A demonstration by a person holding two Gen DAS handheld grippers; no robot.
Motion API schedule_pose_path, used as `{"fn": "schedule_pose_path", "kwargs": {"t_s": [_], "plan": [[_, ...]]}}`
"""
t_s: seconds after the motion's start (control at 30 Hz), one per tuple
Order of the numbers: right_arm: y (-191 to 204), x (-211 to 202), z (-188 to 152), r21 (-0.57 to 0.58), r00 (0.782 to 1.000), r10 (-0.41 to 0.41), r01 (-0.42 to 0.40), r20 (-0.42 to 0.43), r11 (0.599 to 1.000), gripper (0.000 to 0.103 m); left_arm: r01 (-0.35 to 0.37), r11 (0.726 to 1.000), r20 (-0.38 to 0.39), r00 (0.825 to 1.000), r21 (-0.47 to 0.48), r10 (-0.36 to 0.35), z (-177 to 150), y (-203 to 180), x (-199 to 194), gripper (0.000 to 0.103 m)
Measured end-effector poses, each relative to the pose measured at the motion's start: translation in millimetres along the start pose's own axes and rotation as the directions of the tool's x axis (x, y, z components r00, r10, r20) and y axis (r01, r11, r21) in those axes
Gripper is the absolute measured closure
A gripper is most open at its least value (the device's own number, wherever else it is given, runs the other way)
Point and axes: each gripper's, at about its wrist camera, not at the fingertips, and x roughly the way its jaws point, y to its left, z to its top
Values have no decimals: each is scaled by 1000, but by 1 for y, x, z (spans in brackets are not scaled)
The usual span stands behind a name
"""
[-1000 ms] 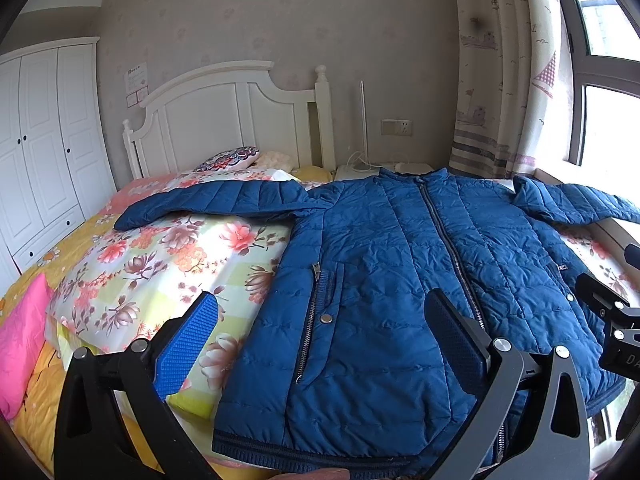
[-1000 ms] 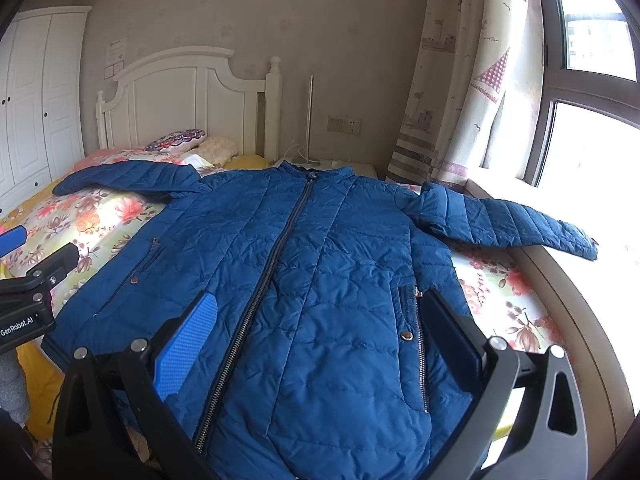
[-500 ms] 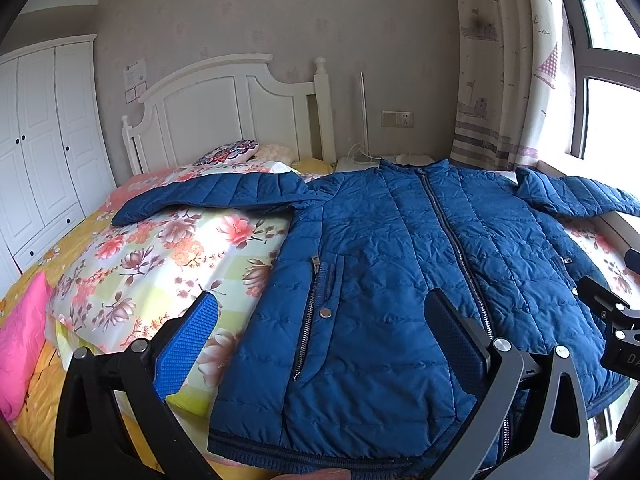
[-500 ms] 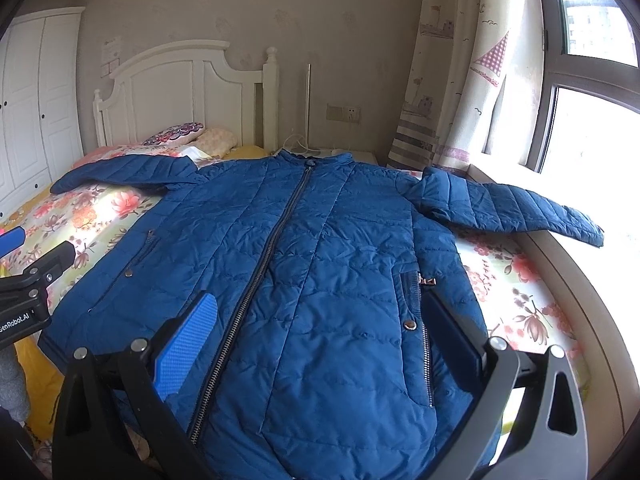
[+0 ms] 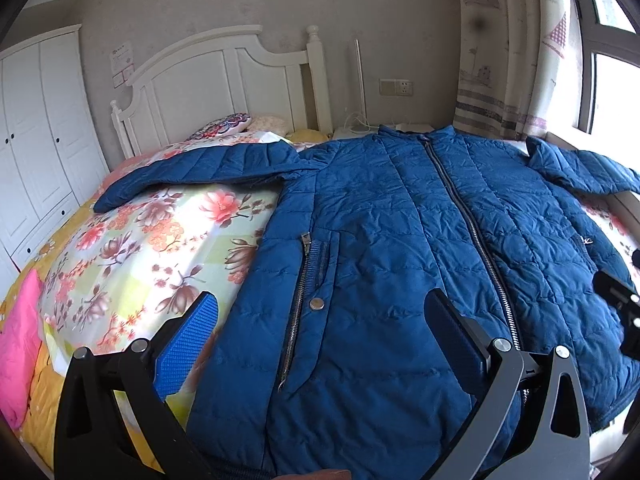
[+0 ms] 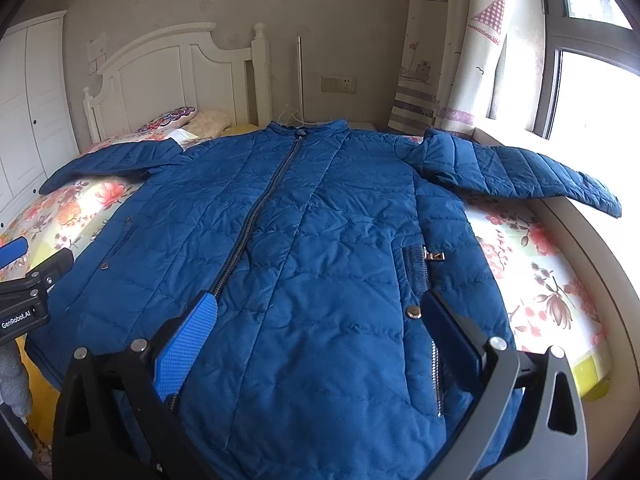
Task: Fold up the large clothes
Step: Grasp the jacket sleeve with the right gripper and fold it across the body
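Note:
A large blue quilted jacket (image 5: 400,240) (image 6: 320,240) lies flat and zipped on the bed, collar towards the headboard, both sleeves spread outwards. My left gripper (image 5: 320,332) hovers open above the jacket's lower left part, near its left pocket zip (image 5: 298,304). My right gripper (image 6: 320,328) is open over the lower right part, close to the right pocket (image 6: 416,272). Neither holds anything. The left sleeve (image 5: 192,168) rests on the floral cover; the right sleeve (image 6: 520,172) reaches towards the window.
A floral bedspread (image 5: 140,248) covers the bed, with a white headboard (image 5: 224,80) and pillows (image 5: 224,130) behind. A white wardrobe (image 5: 36,140) stands at the left. Curtain (image 6: 448,60) and window (image 6: 592,80) lie at the right. A pink cloth (image 5: 20,344) sits at the bed's left corner.
Both grippers have moved forward and lower over the jacket, which now looks nearer and larger. Both stay open; the jacket has not shifted.

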Motion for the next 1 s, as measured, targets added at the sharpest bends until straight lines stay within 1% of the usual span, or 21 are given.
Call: {"fn": "schedule_pose_path", "kwargs": {"t_s": [0.13, 0.2, 0.33, 0.4, 0.43, 0.53, 0.57, 0.63, 0.67, 0.7, 0.73, 0.77, 0.87, 0.93, 1.0], "plan": [[-25, 23, 18, 3, 998, -52, 52, 22, 999, 2, 7, 999, -36, 999, 36, -6, 22, -10, 35, 4], [-44, 42, 29, 35, 997, -73, 73, -1, 997, 2, 19, 999, -63, 998, 51, -16, 38, -17, 59, 4], [-89, 80, 51, 116, 993, -105, 111, -55, 987, 2, 21, 995, -109, 994, 98, -10, 73, -39, 112, 4], [-118, 99, 60, 178, 990, -116, 129, -81, 975, 2, 25, 993, -137, 990, 116, -9, 89, -50, 140, 4], [-132, 108, 64, 208, 986, -134, 152, -98, 966, 2, 23, 992, -153, 988, 121, -5, 99, -55, 159, 4], [-178, 127, 69, 315, 978, -168, 200, -124, 928, 2, 18, 992, -200, 980, 122, 6, 113, -64, 203, 4], [-195, 130, 70, 358, 975, -181, 215, -125, 909, 2, 23, 993, -216, 976, 115, 2, 115, -63, 215, 4], [-223, 134, 72, 420, 968, -221, 252, -122, 872, 2, 41, 994, -246, 969, 99, -15, 114, -63, 237, 4], [-235, 136, 73, 447, 965, -234, 263, -121, 855, 2, 64, 995, -264, 964, 78, -41, 112, -61, 246, 4], [-248, 137, 74, 482, 962, -245, 271, -118, 833, 2, 87, 996, -257, 964, 34, -75, 112, -56, 249, 4], [-259, 139, 75, 510, 959, -258, 280, -115, 813, 2, 117, 993, -275, 955, -9, -115, 112, -50, 253, 4], [-271, 142, 75, 537, 953, -278, 298, -119, 789, 2, 134, 990, -278, 951, -35, -139, 111, -46, 254, 4], [-300, 155, 80, 595, 938, -314, 335, -143, 731, 2, 137, 990, -276, 951, -31, -140, 109, -46, 255, 4], [-312, 162, 85, 615, 935, -327, 338, -135, 713, 3, 138, 990, -282, 949, -32, -141, 110, -47, 256, 4], [-312, 170, 92, 626, 943, -309, 314, -121, 714, 4, 146, 989, -289, 945, -35, -150, 110, -46, 256, 4]]}}
